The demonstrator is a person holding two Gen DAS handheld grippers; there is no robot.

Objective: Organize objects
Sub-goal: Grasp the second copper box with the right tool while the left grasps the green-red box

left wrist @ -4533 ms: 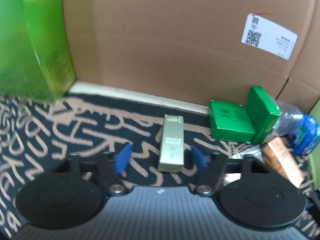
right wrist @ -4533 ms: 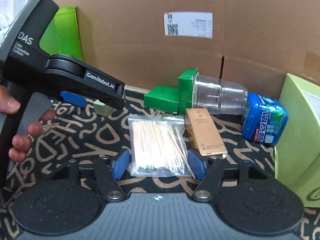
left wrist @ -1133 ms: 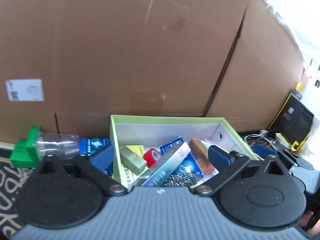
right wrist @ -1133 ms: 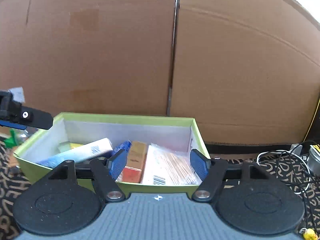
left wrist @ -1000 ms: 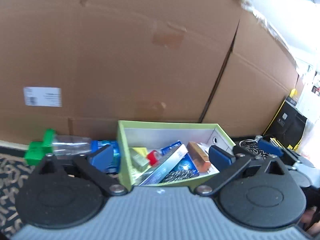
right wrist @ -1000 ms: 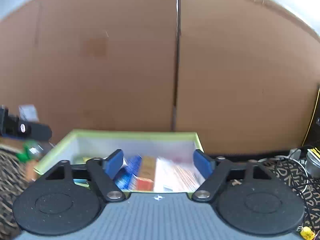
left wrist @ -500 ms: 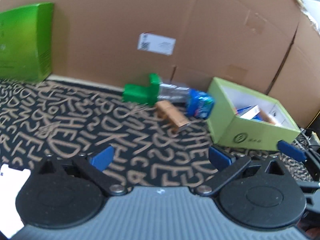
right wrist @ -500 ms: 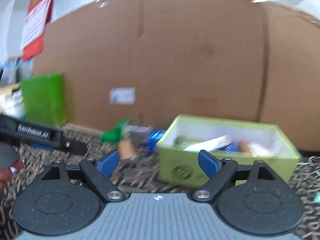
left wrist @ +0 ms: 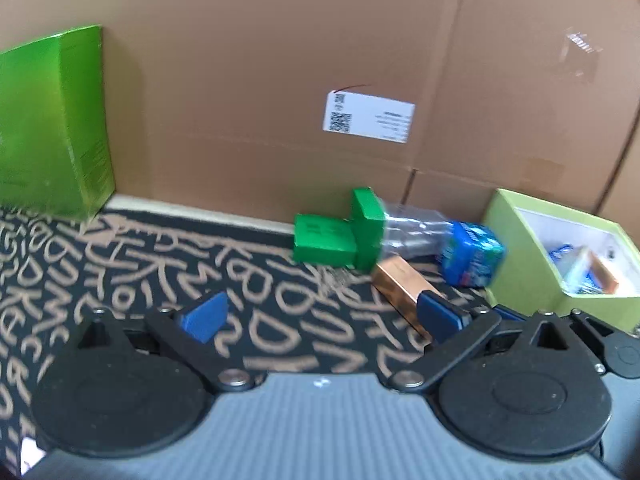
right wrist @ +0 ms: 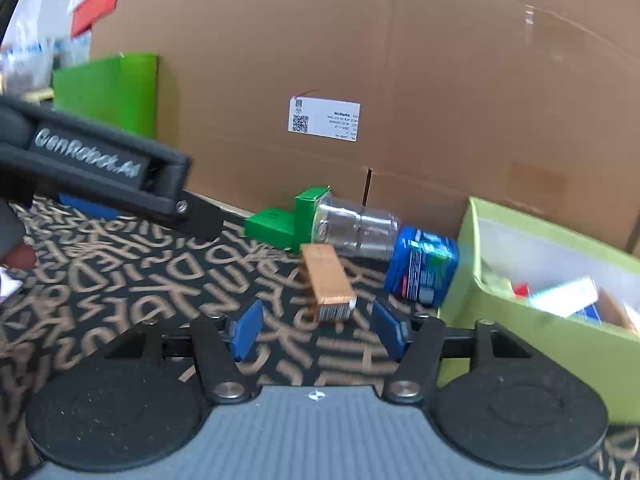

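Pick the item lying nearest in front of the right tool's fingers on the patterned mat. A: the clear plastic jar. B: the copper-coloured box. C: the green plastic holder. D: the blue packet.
B: the copper-coloured box lies just ahead of the right tool, its barcode end toward the closing, empty jaws; the other items sit farther back.

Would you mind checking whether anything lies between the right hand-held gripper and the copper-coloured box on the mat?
Nothing visible does. The right hand-held gripper faces the copper-coloured box across bare patterned mat, its jaws closing with nothing between them yet. The blue packet and clear bottle lie beyond the box, not in the path.
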